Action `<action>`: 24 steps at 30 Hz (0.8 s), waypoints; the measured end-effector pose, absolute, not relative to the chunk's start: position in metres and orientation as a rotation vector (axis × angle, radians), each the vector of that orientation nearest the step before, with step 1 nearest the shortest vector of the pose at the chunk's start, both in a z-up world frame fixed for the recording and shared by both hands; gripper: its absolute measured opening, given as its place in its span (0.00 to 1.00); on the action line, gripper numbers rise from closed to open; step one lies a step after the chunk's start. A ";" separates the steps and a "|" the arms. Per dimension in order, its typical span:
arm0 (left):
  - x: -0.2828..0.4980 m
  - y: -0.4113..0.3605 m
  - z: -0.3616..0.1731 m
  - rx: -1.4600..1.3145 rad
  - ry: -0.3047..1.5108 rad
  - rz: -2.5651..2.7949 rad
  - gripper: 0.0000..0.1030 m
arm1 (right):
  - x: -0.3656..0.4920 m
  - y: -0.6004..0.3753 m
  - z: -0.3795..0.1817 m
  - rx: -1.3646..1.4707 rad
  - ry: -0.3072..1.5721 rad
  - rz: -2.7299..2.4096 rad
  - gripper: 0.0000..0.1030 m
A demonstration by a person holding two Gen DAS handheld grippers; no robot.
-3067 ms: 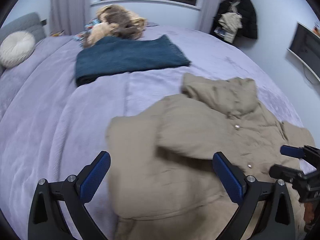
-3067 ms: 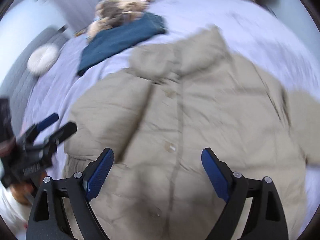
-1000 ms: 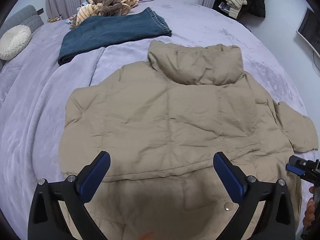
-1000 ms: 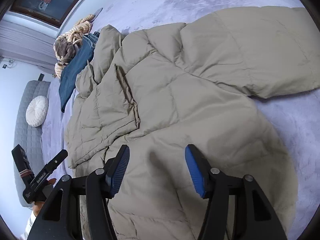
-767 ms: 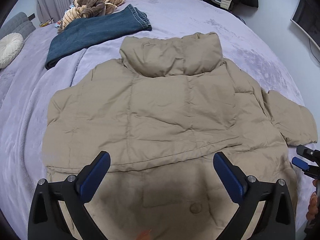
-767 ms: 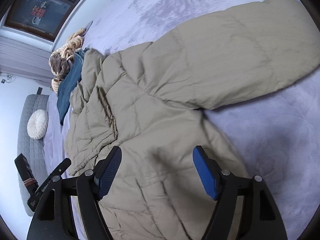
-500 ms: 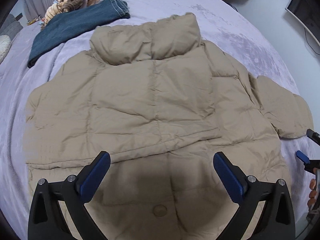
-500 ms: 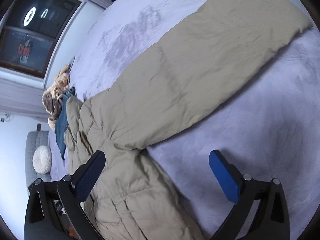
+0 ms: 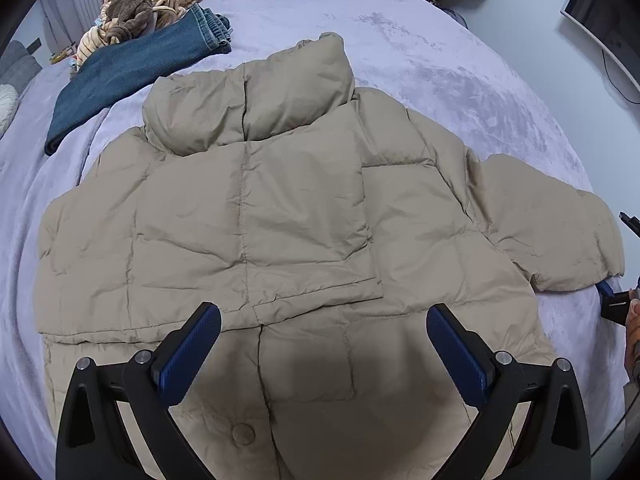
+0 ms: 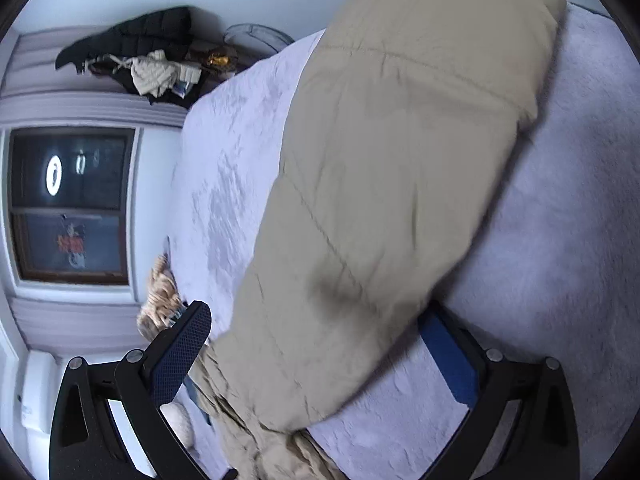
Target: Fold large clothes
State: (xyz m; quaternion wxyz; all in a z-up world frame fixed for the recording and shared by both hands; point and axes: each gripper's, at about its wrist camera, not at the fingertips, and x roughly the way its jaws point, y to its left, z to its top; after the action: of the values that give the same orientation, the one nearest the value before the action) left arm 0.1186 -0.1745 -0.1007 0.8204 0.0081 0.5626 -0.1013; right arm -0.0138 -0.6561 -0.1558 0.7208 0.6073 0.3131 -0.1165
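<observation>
A tan puffer jacket (image 9: 288, 220) lies flat on the lilac bed (image 9: 460, 80), collar away from me. One side is folded over its middle and one sleeve (image 9: 560, 232) sticks out to the right. My left gripper (image 9: 320, 352) hangs open and empty over the jacket's lower part. My right gripper (image 10: 316, 352) is open, its fingers on either side of that sleeve (image 10: 400, 168); one finger is above it, the other (image 10: 448, 356) low by the bedcover. It shows at the right edge of the left wrist view (image 9: 616, 304).
Folded blue jeans (image 9: 132, 64) and a heap of brown and tan knitwear (image 9: 148, 0) lie at the far left of the bed. Dark and cream clothes (image 10: 140, 60) hang by the curtains. A window (image 10: 68, 204) and a wall screen (image 9: 600, 4) are in view.
My left gripper moved forward over the jacket. My right gripper swung right, turned, and dropped low around the outstretched sleeve, opening wider.
</observation>
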 end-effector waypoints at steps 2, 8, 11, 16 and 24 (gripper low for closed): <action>0.121 -0.172 -0.101 0.007 1.200 -0.207 1.00 | -0.010 -0.666 -0.161 1.433 0.629 -0.248 1.00; 0.122 -0.151 -0.099 -0.024 1.184 -0.143 1.00 | -0.008 -0.682 -0.185 1.716 0.511 -0.199 0.23; 0.123 -0.135 -0.096 -0.043 1.170 -0.101 1.00 | 0.001 -0.677 -0.180 1.690 0.515 -0.177 0.07; 0.125 -0.097 -0.091 -0.066 1.139 -0.029 1.00 | 0.043 -0.652 -0.125 1.453 0.568 -0.052 0.07; 0.127 -0.027 -0.080 -0.105 1.067 0.060 1.00 | 0.143 -0.508 -0.027 0.937 0.701 0.263 0.07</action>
State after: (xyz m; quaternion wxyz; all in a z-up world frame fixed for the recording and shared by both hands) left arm 0.1273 -0.0274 -0.0803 0.8593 -0.0499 0.5082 0.0285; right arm 0.1434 -0.5079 -0.0272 0.8256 0.4407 0.3300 0.1238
